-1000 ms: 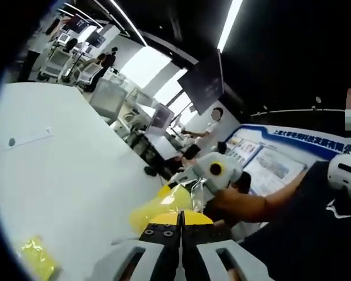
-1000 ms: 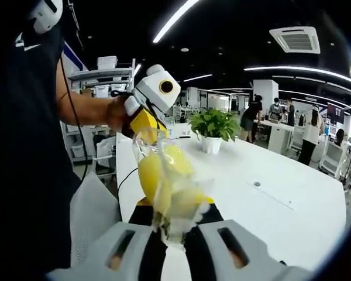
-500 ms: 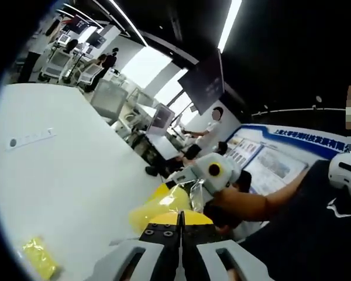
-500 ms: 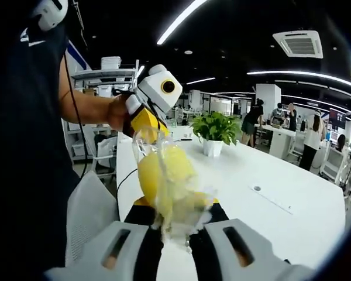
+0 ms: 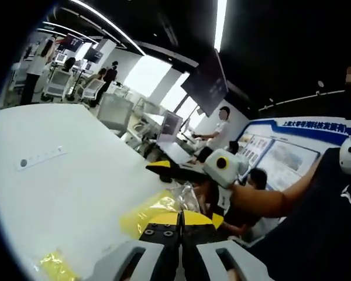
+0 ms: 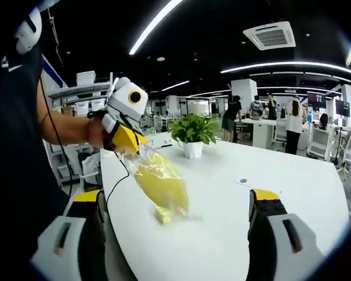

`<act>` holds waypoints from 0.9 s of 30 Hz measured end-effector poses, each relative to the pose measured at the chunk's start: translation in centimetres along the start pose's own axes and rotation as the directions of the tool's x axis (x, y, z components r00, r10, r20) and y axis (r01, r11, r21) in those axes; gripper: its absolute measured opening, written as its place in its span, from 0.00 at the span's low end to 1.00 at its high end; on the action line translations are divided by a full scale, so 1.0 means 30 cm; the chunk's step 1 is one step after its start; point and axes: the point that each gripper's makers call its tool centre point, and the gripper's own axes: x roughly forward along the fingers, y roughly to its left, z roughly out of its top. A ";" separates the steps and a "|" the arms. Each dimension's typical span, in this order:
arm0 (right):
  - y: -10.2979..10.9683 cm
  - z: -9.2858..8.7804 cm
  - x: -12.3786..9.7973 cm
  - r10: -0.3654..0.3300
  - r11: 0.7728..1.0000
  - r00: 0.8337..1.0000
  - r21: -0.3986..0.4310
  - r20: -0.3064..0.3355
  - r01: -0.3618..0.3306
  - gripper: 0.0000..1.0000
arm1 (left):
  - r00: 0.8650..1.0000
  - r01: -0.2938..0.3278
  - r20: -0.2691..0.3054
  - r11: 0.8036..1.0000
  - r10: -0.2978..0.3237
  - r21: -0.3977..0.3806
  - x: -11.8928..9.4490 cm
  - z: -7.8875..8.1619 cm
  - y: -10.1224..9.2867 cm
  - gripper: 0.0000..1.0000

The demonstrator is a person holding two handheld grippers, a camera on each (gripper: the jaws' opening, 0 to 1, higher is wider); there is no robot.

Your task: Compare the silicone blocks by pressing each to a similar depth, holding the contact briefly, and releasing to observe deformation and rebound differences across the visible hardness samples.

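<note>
Left gripper [image 6: 130, 147] jaws clench the raised bag [image 6: 159, 187]; right gripper [image 6: 174, 219] jaws gape wide.

Readable text: almost nothing you can make out.
Toward three o'clock in your left gripper view, the blue-bordered wall board [image 5: 292, 153] carries a white header line of Chinese characters, too blurred to read; its posters are equally illegible.

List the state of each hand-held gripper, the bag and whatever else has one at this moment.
left hand-held gripper: shut on the clear bag's top edge.
right hand-held gripper: jaws wide open, holding nothing.
clear bag: hanging over the table, yellow block inside.
second yellow packet: lying on the white table.
</note>
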 end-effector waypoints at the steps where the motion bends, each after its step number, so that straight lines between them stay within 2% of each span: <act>1: -0.003 -0.008 -0.005 -0.006 1.000 1.000 -0.003 -0.007 0.006 0.97 | 1.000 0.000 -0.002 1.000 0.000 0.005 0.004 -0.003 0.003 0.00; 4: -0.019 -0.022 -0.020 -0.026 0.999 1.000 0.024 -0.012 0.026 0.97 | 1.000 -0.026 -0.015 0.999 0.026 0.039 0.022 -0.022 0.028 0.00; 7: -0.038 -0.040 -0.050 -0.062 0.996 0.998 0.058 -0.007 0.062 0.97 | 1.000 -0.028 -0.008 0.999 0.028 0.037 0.030 -0.026 0.050 0.00; 14: -0.084 -0.095 -0.117 -0.156 0.983 0.988 0.099 -0.005 0.156 0.97 | 0.999 -0.036 0.001 0.996 0.036 0.084 0.055 -0.006 0.084 0.00; 21: -0.093 -0.147 -0.156 -0.207 0.968 0.978 0.137 -0.023 0.208 0.97 | 0.998 -0.056 0.035 0.992 0.053 0.110 0.107 0.036 0.194 0.00; 27: -0.106 -0.191 -0.213 -0.249 0.954 0.968 0.163 -0.038 0.252 0.97 | 0.998 -0.066 0.035 0.983 0.061 0.169 0.142 0.019 0.267 0.00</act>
